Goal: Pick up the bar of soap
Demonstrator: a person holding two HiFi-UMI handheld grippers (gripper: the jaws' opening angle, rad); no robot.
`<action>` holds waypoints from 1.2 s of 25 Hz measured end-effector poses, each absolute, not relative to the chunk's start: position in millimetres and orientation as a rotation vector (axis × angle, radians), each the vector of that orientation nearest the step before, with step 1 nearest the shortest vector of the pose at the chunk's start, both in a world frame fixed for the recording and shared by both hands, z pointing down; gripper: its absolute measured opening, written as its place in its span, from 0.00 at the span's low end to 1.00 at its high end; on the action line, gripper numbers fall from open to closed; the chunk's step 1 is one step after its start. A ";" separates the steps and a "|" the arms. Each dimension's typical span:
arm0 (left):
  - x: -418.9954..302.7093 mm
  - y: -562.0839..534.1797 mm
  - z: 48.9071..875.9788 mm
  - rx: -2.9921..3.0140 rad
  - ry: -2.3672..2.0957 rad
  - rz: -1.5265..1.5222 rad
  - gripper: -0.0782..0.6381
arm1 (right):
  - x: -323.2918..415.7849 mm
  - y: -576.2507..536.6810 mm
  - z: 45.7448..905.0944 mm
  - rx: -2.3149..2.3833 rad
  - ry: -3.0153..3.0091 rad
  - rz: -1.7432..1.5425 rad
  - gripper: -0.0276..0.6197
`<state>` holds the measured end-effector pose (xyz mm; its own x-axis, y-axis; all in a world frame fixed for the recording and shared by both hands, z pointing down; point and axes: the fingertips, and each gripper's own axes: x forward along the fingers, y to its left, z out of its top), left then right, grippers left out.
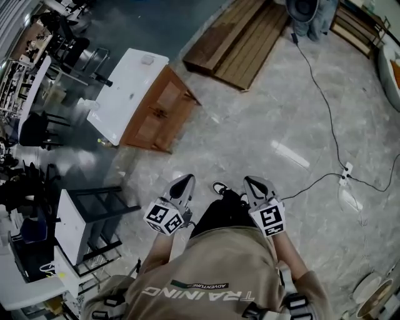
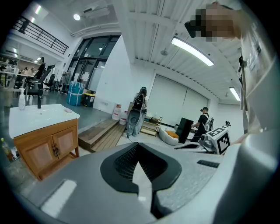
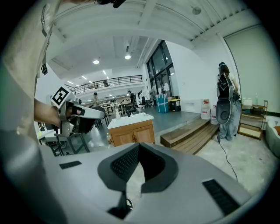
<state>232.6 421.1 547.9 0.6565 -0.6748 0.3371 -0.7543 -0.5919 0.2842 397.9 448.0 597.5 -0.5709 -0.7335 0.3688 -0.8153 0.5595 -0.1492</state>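
A small pale bar, apparently the soap (image 1: 148,59), lies on the white top of a wooden vanity cabinet (image 1: 156,109) far ahead to the left. In the left gripper view the soap (image 2: 68,110) sits at the counter's near corner. My left gripper (image 1: 185,179) and right gripper (image 1: 250,180) are held close to my body over the floor, well short of the cabinet. Both point forward, and each has its jaws together with nothing between them. The left gripper (image 2: 139,146) faces the cabinet's right side. The right gripper (image 3: 139,146) faces the cabinet (image 3: 131,131) front.
A low wooden platform (image 1: 240,40) lies ahead on the stone floor, with a person (image 1: 306,15) standing beyond it. A black cable (image 1: 325,106) runs to a power strip (image 1: 345,172) on the right. A black frame and white box (image 1: 87,219) stand at my left.
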 end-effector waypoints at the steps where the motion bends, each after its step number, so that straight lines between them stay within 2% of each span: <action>1: 234.8 417.5 546.8 2.478 -1.118 0.266 0.10 | 397.7 444.6 596.8 1.288 -2.528 0.439 0.05; 7: 234.0 410.3 546.8 2.501 -1.080 0.262 0.10 | 380.2 418.3 595.8 1.266 -2.530 0.412 0.05; 13: 203.8 397.2 549.4 2.459 -1.089 0.192 0.10 | 349.2 378.0 561.1 1.210 -2.556 0.234 0.05; 30: 149.8 316.6 540.6 2.502 -1.130 0.105 0.10 | 326.0 317.5 547.2 1.206 -2.513 0.298 0.05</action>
<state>149.8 316.6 540.6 0.6718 -0.7058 0.2249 -0.7351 -0.5978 0.3197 326.0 317.5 547.2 -0.5834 -0.7144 0.3863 -0.7849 0.6182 -0.0422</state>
